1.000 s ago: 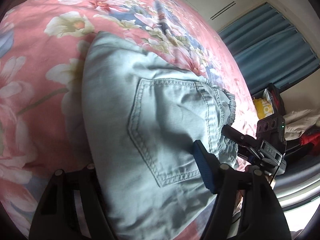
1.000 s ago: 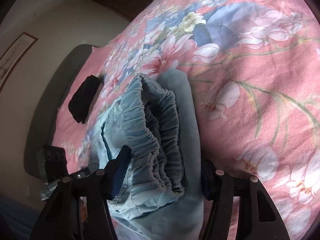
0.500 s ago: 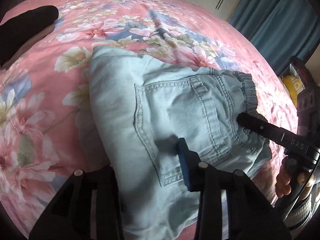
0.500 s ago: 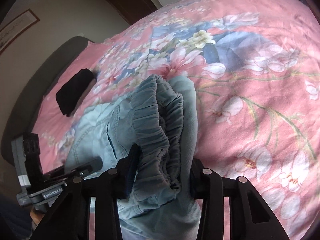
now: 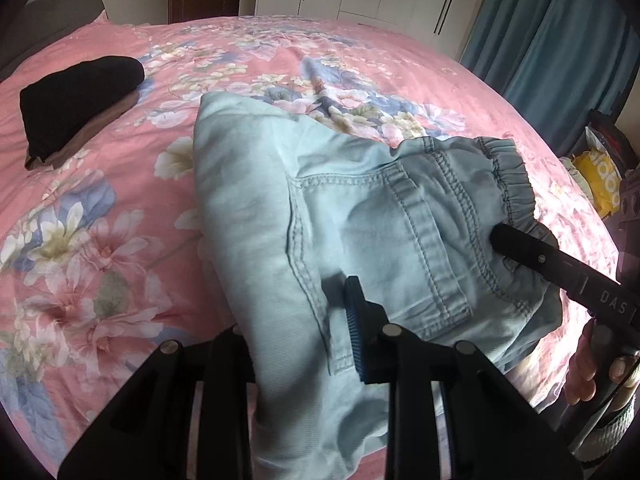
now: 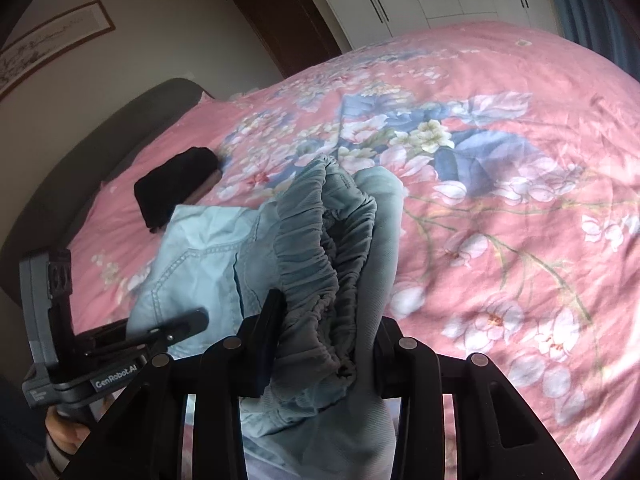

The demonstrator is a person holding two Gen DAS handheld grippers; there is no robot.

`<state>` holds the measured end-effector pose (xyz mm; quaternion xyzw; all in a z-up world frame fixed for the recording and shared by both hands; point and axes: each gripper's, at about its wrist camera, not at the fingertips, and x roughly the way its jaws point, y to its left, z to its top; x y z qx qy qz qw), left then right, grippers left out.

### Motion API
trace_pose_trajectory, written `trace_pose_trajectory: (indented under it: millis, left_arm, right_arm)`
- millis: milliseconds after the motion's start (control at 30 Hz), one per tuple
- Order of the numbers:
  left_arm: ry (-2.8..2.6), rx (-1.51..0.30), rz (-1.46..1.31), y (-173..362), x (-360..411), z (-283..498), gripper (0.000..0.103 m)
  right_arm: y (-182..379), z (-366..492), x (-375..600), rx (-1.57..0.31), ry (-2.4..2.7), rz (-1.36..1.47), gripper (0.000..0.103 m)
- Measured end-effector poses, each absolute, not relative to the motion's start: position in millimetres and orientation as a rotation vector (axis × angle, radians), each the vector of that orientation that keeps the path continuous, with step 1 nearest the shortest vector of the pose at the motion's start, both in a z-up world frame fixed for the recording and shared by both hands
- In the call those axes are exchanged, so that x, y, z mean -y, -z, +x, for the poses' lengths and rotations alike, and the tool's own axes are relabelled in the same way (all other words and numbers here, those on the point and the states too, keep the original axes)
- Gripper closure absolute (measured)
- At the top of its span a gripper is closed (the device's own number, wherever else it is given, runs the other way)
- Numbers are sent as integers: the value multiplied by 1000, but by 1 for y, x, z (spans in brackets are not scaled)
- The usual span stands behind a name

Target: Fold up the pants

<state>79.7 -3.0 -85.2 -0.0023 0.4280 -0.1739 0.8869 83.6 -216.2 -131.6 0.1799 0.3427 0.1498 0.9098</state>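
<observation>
Both tongs, the left gripper [image 5: 296,344] and right gripper [image 6: 324,340], are closing onto the pants [image 5: 360,216] (already folded small) near the bed's [image 5: 120,240] edge; next, I'd guess, carry them to the black pile [image 5: 76,100].

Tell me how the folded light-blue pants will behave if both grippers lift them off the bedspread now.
The pants will probably sag: soft denim droops between the left gripper and right gripper, whose jaws are closing on the cloth. The loosely stacked layers may slide apart. The bunched elastic waistband likely gives the firmer hold.

Matt denim pants [image 5: 360,216] with stitched seams lie on soft floral cotton bedspread [image 5: 120,208].
</observation>
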Motion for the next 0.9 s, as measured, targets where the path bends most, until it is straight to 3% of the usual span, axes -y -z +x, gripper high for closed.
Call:
trace_pose_trajectory:
  millis: [900]
  left_arm:
    - [267,-737,-5,32,-32,60,76]
  right_arm:
    - [71,61,167,-545,-376,192,64]
